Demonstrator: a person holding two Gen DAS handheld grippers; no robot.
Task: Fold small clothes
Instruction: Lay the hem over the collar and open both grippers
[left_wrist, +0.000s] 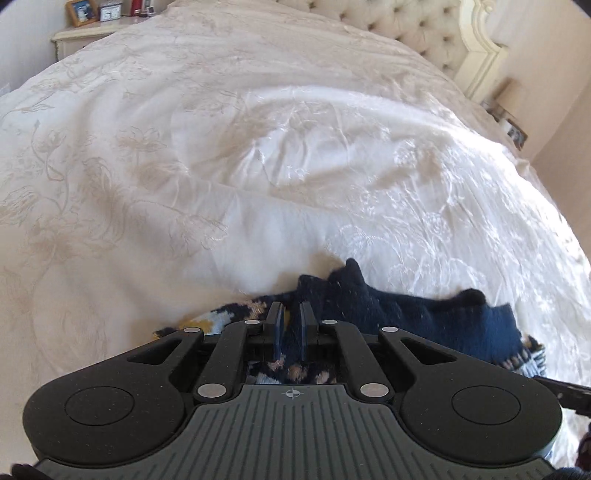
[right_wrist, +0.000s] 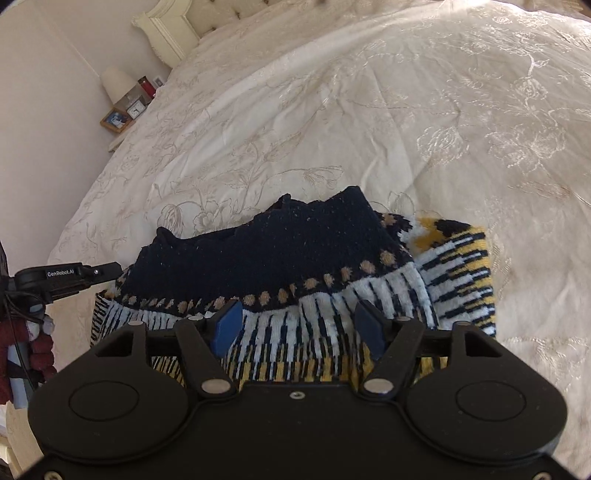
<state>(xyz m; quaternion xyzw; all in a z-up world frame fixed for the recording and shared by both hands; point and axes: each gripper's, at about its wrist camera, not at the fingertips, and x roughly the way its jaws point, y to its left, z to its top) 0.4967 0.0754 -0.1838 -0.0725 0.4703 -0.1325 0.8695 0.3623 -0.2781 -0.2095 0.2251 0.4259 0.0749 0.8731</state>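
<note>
A small knitted garment (right_wrist: 280, 258) lies bunched on the white bedspread (right_wrist: 332, 110), navy at the top with tan dots and white, black and yellow stripes below. In the left wrist view the same garment (left_wrist: 424, 314) shows its navy part. My left gripper (left_wrist: 290, 314) has its blue pads close together, pinching the knit fabric that runs between them. My right gripper (right_wrist: 297, 321) stands open just above the striped edge, with cloth beneath the gap and neither pad pressing it. The left gripper's black body (right_wrist: 66, 277) pokes in at the left edge of the right wrist view.
A cream embroidered bedspread (left_wrist: 221, 166) covers the whole bed. A tufted headboard (left_wrist: 424, 33) stands at the far end. A bedside table (left_wrist: 92, 33) holds a photo frame and a clock. A lamp (right_wrist: 118, 83) stands by the wall. A dark red sleeve (right_wrist: 22, 350) shows low left.
</note>
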